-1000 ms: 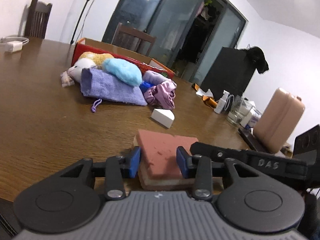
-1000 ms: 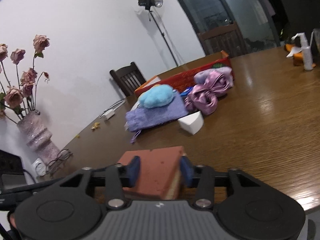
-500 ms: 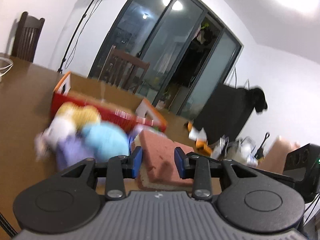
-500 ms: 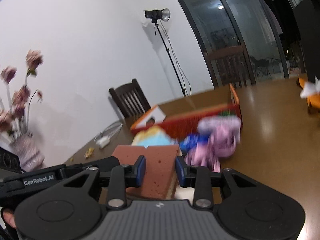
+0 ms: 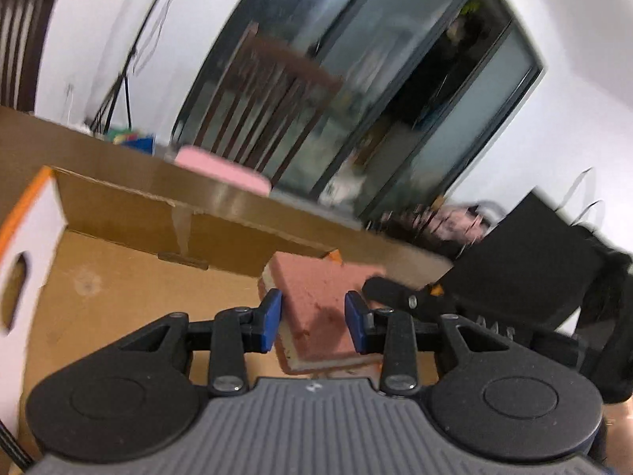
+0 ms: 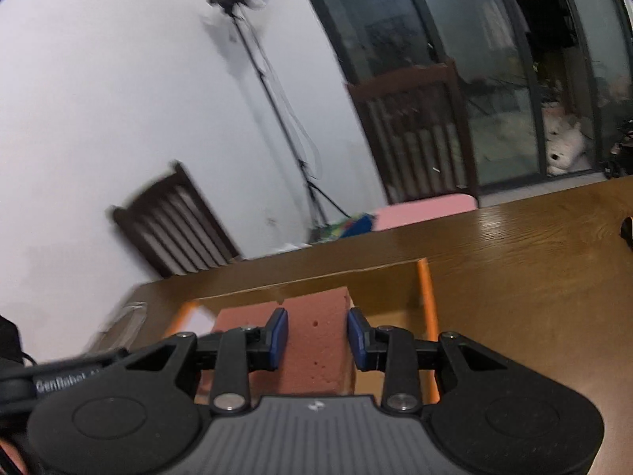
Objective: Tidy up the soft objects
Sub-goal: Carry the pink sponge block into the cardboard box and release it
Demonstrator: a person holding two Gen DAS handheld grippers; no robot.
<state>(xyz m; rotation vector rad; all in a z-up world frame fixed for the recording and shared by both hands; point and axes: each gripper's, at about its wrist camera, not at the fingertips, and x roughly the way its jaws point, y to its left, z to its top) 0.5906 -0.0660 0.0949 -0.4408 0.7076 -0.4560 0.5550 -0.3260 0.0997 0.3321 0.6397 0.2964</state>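
So both tools carry the terracotta-pink foam sponge block with the pale underside (image 5: 320, 308) together. A second ago it sat on the brown wooden tabletop (image 6: 534, 257) in front of the pile of soft stuff; now it's up in the air, hovering over the open cardboard box with orange edges (image 5: 118, 285). Left tool (image 5: 312, 314) pinches one end, right tool (image 6: 315, 334) squeezes the other, blue pads pressed into the foam. Looks like transport is basically done, so next is lowering it in and letting go.
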